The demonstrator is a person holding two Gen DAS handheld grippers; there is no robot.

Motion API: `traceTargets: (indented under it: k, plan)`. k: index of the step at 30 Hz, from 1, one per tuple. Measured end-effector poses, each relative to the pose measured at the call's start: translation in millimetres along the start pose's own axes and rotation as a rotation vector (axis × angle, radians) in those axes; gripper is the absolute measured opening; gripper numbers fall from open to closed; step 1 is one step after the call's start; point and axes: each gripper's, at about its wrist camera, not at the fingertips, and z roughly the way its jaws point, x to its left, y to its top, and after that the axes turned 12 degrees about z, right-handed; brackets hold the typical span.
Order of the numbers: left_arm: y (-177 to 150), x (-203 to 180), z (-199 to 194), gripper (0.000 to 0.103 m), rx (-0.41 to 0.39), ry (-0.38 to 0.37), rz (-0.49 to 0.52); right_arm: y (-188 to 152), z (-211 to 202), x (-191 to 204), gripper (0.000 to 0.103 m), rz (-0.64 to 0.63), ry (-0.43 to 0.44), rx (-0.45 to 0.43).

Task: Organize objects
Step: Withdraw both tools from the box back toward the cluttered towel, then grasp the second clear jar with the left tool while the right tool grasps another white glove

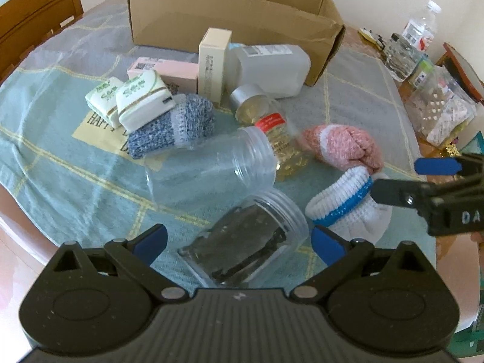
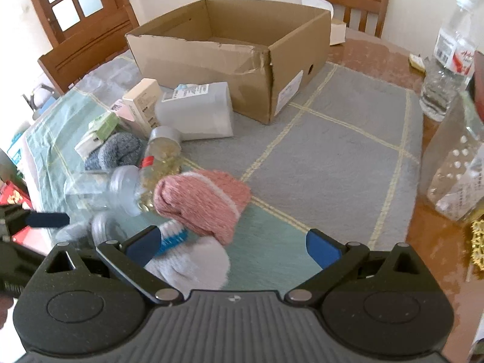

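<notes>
The left gripper (image 1: pixel 239 240), with blue pads on black fingers, stands wide apart around a clear plastic jar with dark contents (image 1: pixel 242 242) that lies on its side on the teal checked tablecloth (image 1: pixel 75 181); the pads sit on either flank of the jar and whether they touch it cannot be told. The right gripper (image 2: pixel 233 249) is also spread wide, and a white knitted sock roll with a blue band (image 2: pixel 190 260) lies between its fingers, against the left pad, with the right pad well clear of it. A pink knitted sock roll (image 2: pixel 205 202) touches the white one on its far side. Beyond the dark jar lies an empty clear plastic jar (image 1: pixel 208 169), also on its side, and just beside its mouth a clear bottle of yellow capsules with a silver cap (image 1: pixel 266 121). Farther back a blue-grey knitted sock roll (image 1: pixel 178 127) lies against two white tissue packs with green print (image 1: pixel 130 99), near a pink carton (image 1: pixel 169 72), an upright cream carton (image 1: pixel 213 63) and a frosted white plastic container (image 1: pixel 269 69) on its side. An open brown cardboard box (image 2: pixel 230 57) stands behind them all, its near wall dented.
</notes>
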Motion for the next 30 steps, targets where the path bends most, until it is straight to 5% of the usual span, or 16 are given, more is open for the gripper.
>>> traceTargets:
  k: [14, 19, 30]
  plan:
    - [-16.5, 21.7, -13.6, 0.101, 0.057, 0.053, 0.057, -14.2, 4.7, -1.4, 0.103, -0.044, 0.037, 0.046]
    - [-11.0, 19.6, -11.7, 0.101, 0.049, -0.002, 0.003, -23.3, 7.0, 10.6, 0.103, -0.135, 0.062, 0.076]
    - [-6.2, 20.9, 4.5, 0.093, 0.061, 0.026, -0.047, -42.2, 30.0, 46.4, 0.103, -0.301, -0.020, 0.069]
